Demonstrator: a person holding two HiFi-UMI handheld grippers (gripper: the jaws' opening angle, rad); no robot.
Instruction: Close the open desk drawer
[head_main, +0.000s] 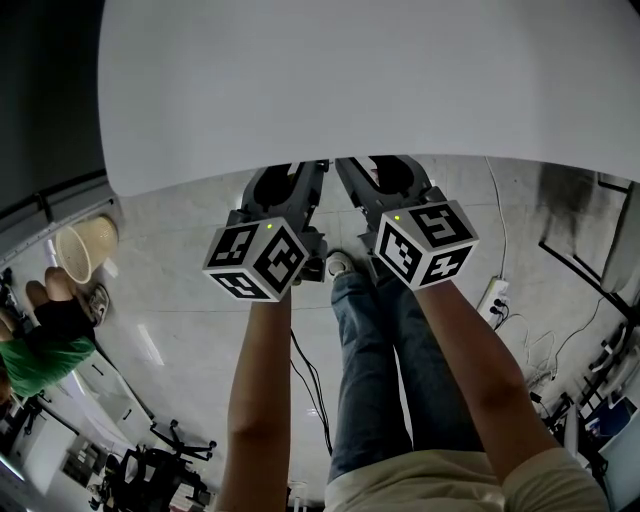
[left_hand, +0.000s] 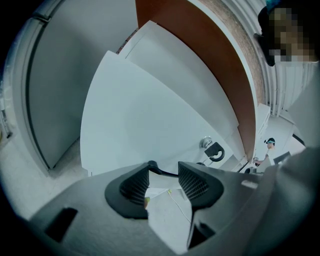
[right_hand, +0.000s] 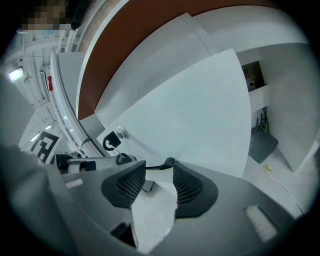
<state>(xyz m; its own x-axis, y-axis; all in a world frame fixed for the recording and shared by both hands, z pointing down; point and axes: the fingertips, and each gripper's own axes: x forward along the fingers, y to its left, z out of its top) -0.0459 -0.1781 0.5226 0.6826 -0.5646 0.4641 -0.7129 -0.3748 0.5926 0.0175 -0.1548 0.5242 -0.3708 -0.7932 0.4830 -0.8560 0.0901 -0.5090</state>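
1. While both point under the white desk top (head_main: 380, 80) at 12 o'clock, the left gripper (left_hand: 164, 172) has its jaws apart — nothing squeezed.
2. The right gripper (right_hand: 159, 175) has its jaws apart too, nothing in them.
3. The white drawer (left_hand: 150, 120) sits just ahead of both — its key lock (left_hand: 212, 149) at 4 o'clock in the left gripper view.

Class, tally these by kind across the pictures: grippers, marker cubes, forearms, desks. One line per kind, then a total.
Grippers: 2 (left gripper, right gripper)
Marker cubes: 2 (left cube, right cube)
Forearms: 2 (left forearm, right forearm)
Desks: 1 (desk)
Total: 7
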